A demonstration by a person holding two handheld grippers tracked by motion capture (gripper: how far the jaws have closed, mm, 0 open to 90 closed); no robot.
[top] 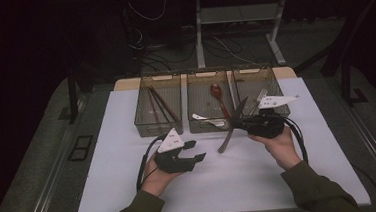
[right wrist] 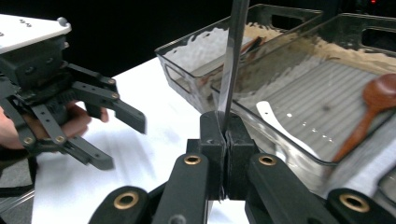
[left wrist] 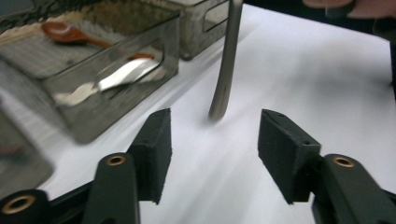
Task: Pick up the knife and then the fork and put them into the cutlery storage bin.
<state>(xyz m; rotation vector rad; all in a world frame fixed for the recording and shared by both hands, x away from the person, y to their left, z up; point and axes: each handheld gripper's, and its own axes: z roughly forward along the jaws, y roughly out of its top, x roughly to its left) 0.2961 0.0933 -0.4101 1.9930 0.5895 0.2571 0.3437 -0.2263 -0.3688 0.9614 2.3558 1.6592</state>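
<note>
My right gripper (top: pixel 234 124) is shut on a metal table knife (top: pixel 227 139), gripping it at mid-length just in front of the middle bin; the knife slants, one end up over the bins and the other down toward the mat. In the right gripper view the jaws (right wrist: pixel 226 135) pinch the knife (right wrist: pixel 233 56), which rises straight up. My left gripper (top: pixel 195 151) is open to the left of the knife, nothing in it. Its own view shows the pads (left wrist: pixel 156 140) apart, with the knife's lower end (left wrist: pixel 219 100) hanging beyond the gap between them. The left gripper (right wrist: pixel 119 142) is seen spread open in the right gripper view.
Three clear brown bins stand in a row at the back of the white mat (top: pixel 221 184). The left bin (top: pixel 156 78) holds chopsticks (top: pixel 160 105), the middle bin (top: pixel 205 74) a wooden spoon (top: pixel 219 96) and a white spoon (top: pixel 204 119), the right bin (top: pixel 251 70) a fork (top: pixel 260 96).
</note>
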